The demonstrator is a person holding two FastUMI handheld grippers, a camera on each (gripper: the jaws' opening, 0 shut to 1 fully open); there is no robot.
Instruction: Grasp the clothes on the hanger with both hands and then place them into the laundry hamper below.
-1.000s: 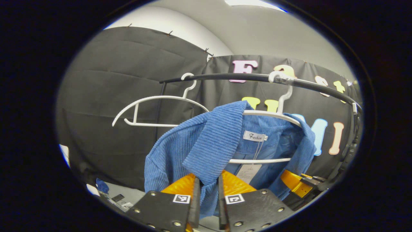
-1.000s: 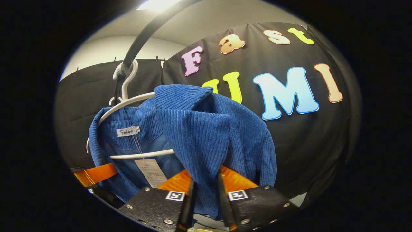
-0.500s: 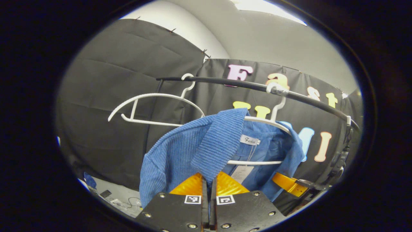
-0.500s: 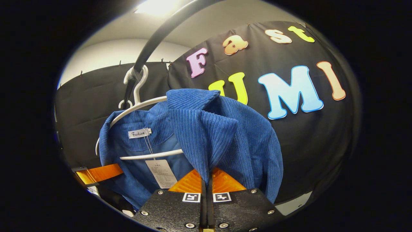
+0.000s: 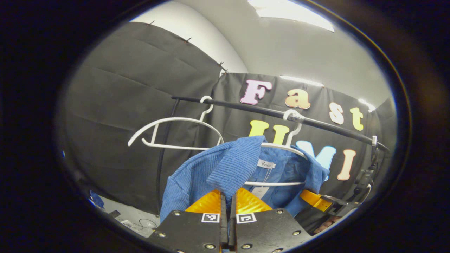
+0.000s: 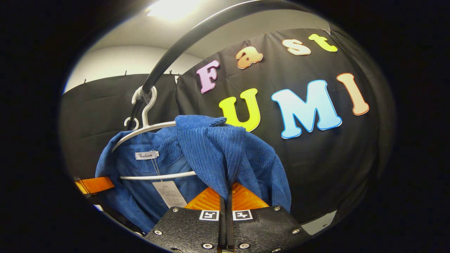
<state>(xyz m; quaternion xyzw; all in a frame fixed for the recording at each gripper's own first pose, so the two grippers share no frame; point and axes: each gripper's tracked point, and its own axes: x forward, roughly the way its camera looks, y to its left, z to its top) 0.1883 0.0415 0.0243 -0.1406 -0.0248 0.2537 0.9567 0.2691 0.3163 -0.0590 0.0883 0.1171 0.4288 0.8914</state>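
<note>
black rail (image 5: 246, 106), grippers pinching jacket (image 6: 211, 147)

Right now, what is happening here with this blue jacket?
A person is taking a blue corduroy jacket off a white hanger that hangs on a black rail. The left gripper is shut on one lapel and the right gripper on the other. The jacket is on the hanger, with its collar pulled forward. An empty white hanger hangs beside it on the rail.
</note>
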